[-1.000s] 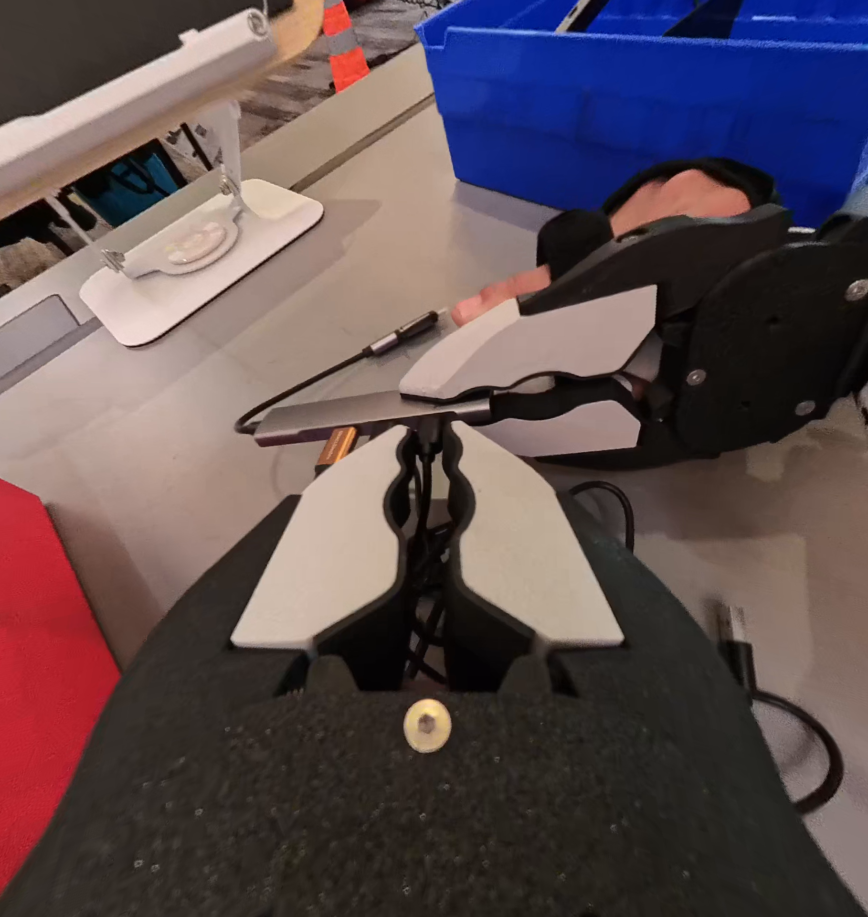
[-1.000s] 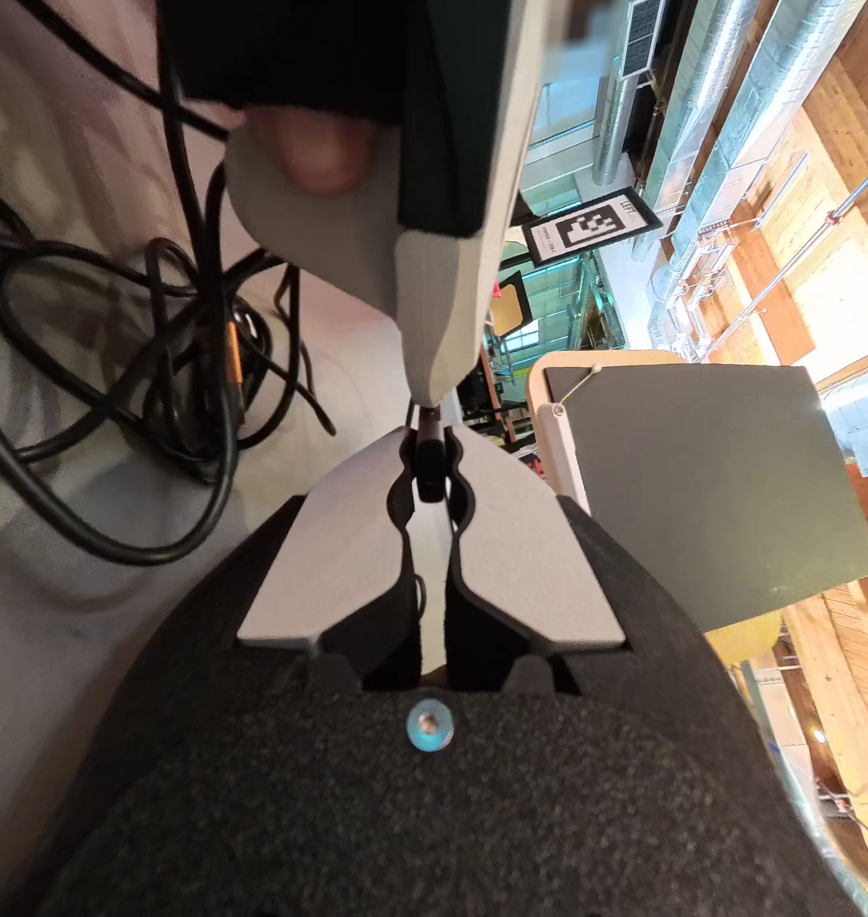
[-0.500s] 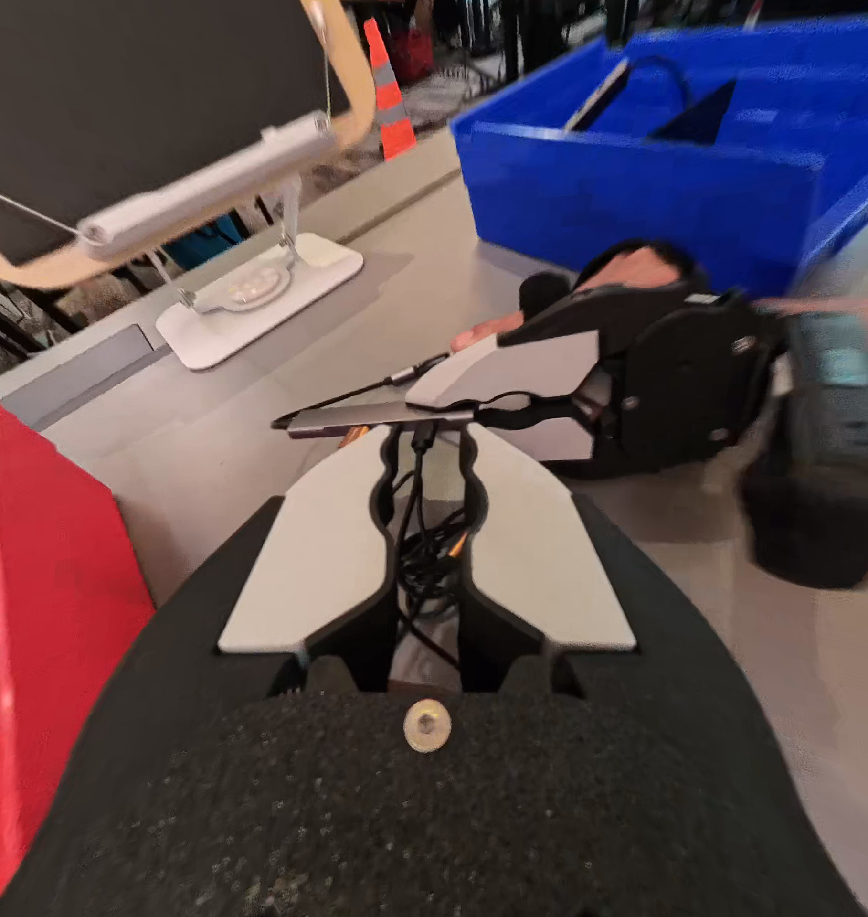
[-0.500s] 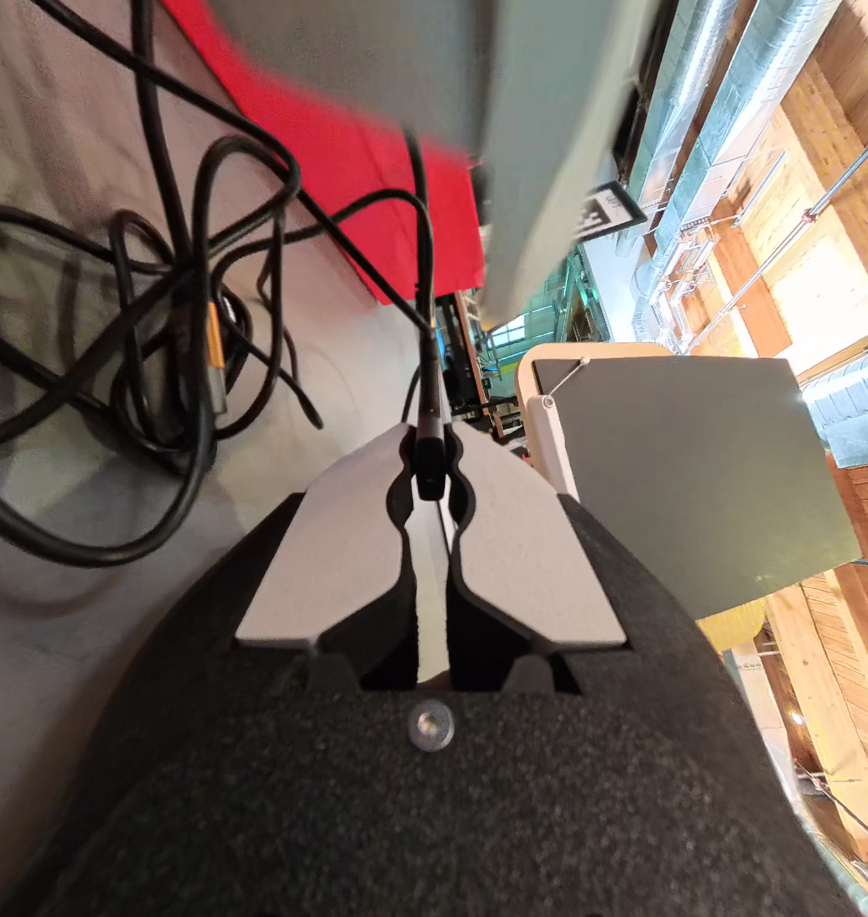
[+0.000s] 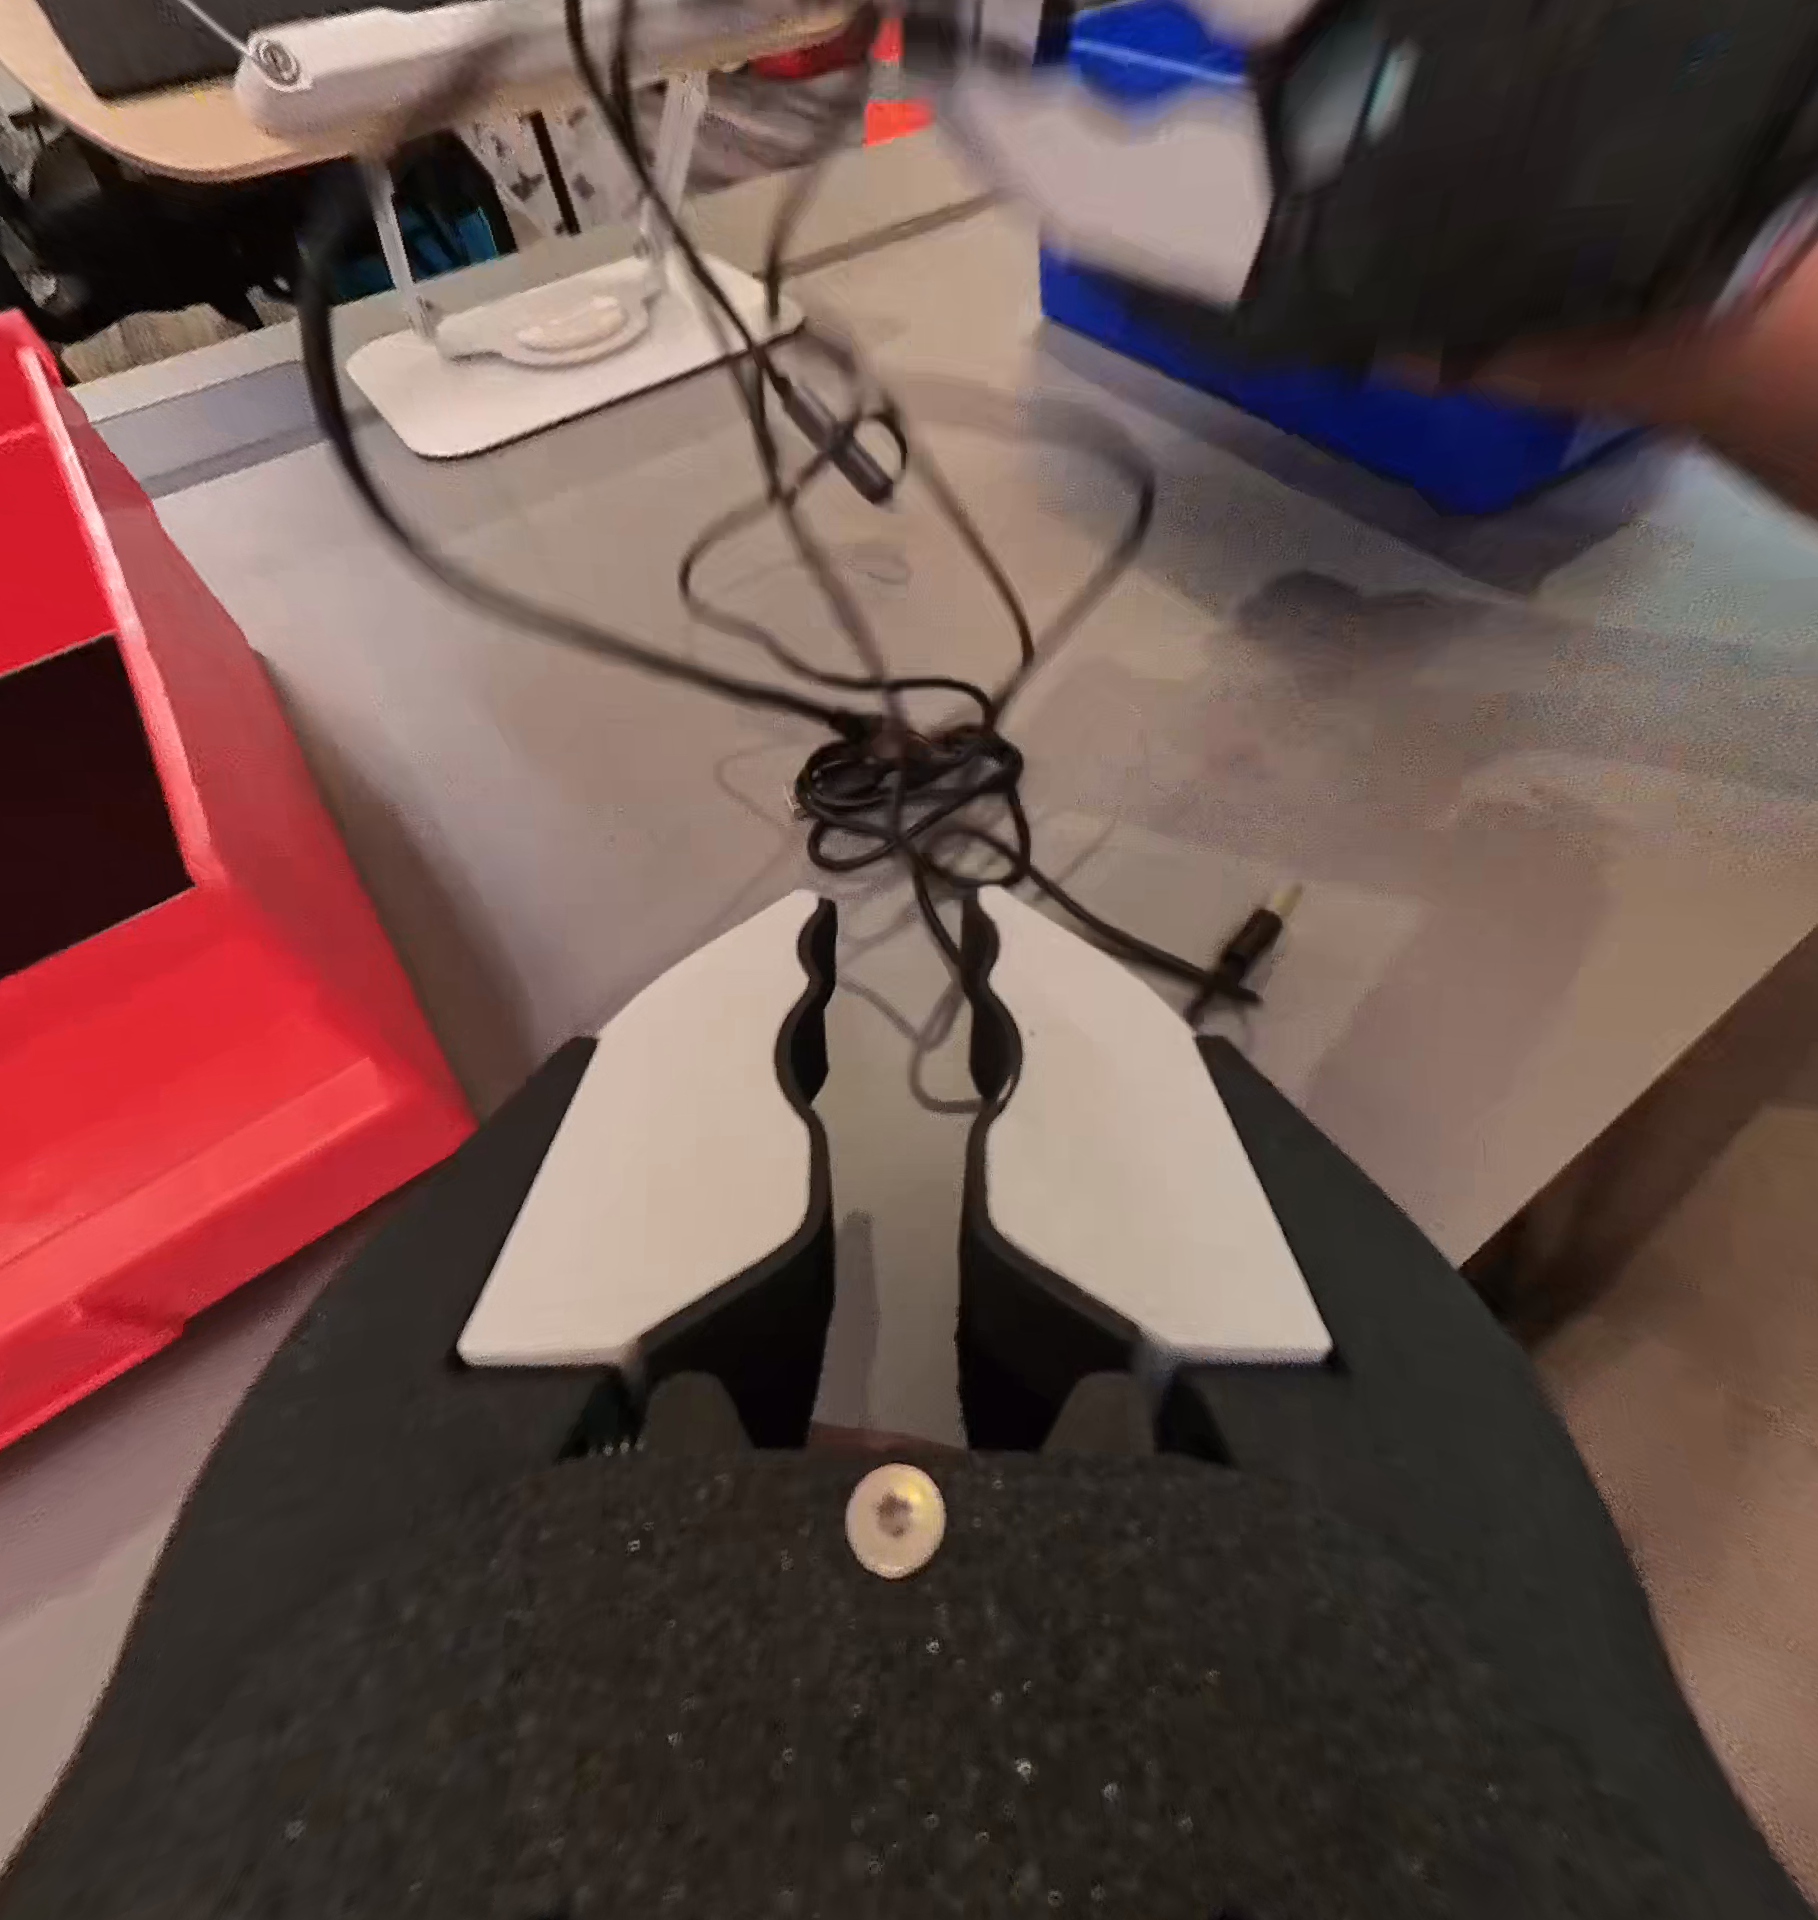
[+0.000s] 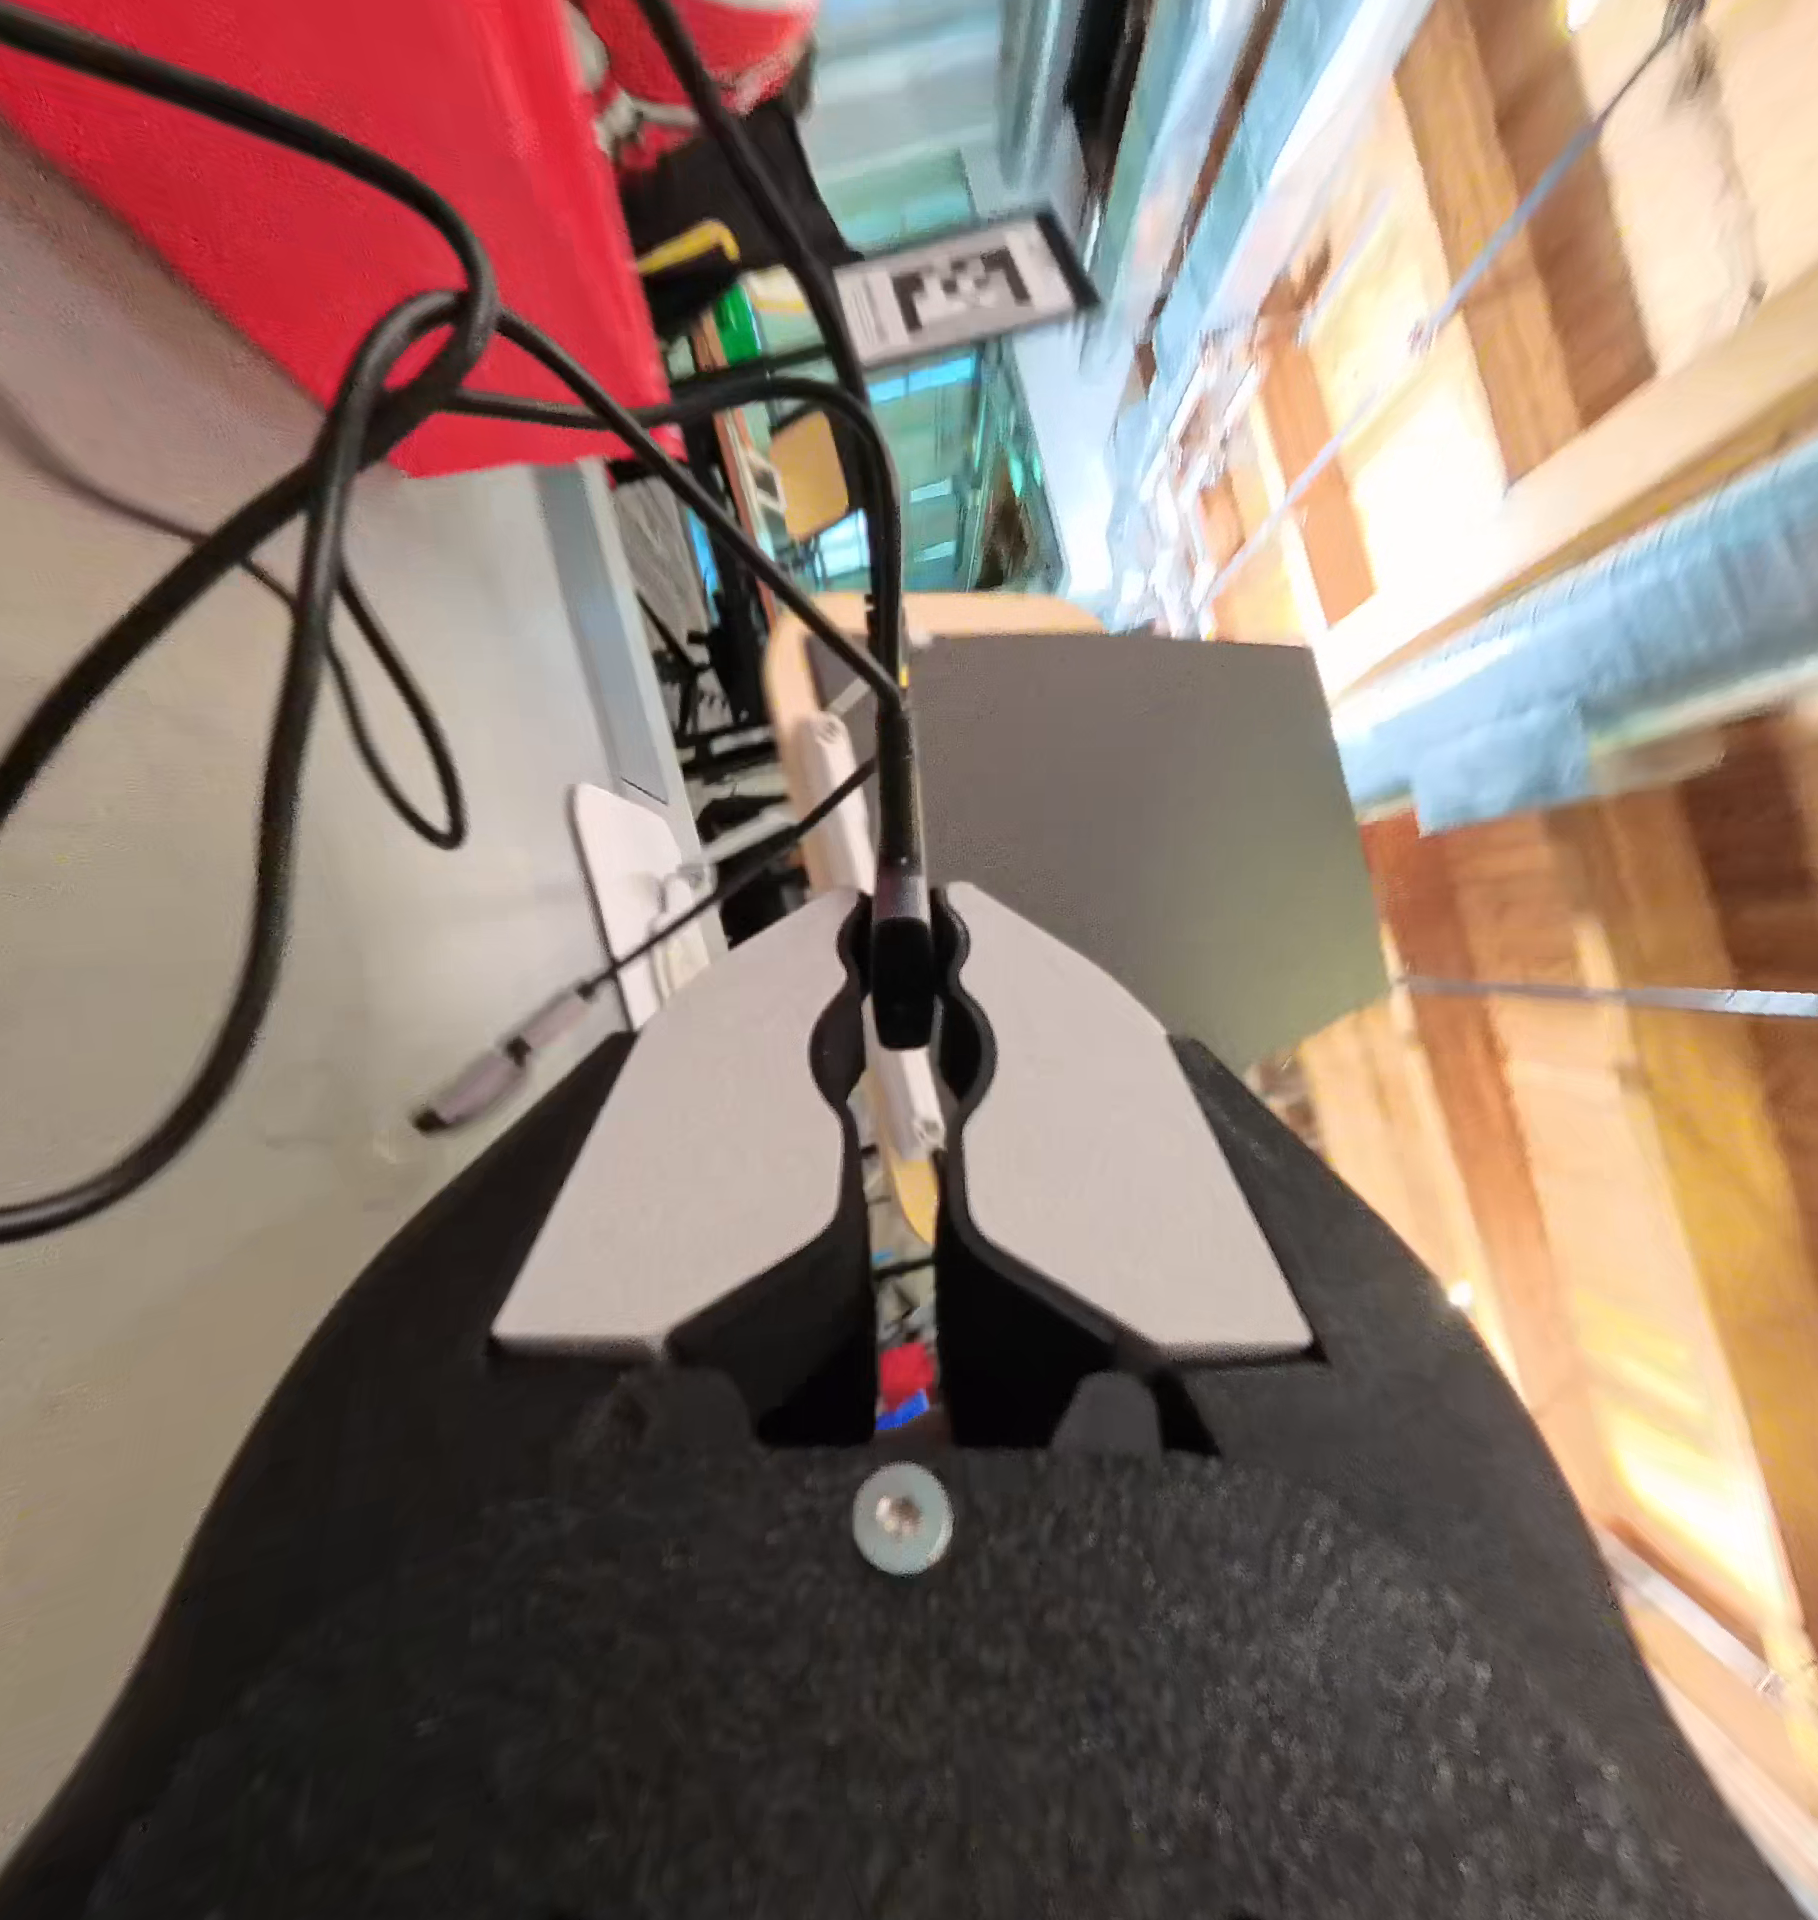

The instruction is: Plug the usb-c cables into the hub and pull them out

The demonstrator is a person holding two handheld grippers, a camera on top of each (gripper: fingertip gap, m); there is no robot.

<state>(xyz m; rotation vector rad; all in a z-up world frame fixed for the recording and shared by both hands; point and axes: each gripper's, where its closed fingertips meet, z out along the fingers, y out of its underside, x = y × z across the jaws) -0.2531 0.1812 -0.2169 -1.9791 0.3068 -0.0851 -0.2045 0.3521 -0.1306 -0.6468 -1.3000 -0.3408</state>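
My left gripper (image 5: 900, 914) is open and empty, low over the grey table near its front edge. Just ahead of it lies a tangle of black cables (image 5: 905, 779). Several strands rise from it to my right gripper (image 5: 1507, 156), which is blurred and raised at the top right. A loose gold-tipped plug (image 5: 1260, 933) lies on the table to the right. In the right wrist view my right gripper (image 6: 900, 904) is shut on the dark hub (image 6: 900, 966), seen end-on. Black cables (image 6: 884, 623) run from the hub's far end. A grey plug (image 6: 489, 1081) dangles on its lead.
A red bin (image 5: 105, 935) stands close on the left. A blue bin (image 5: 1352, 395) is at the back right. A white stand base (image 5: 572, 353) is at the back, holding a wood-framed dark panel (image 6: 1123, 831). The table's edge (image 5: 1611, 1122) runs at the right. Across from one pair of fingers to the other is roughly 20 cm.
My left gripper has opened, let go of the cable plug and drawn back. My right gripper has lifted the hub off the table, dragging the cables up with it.
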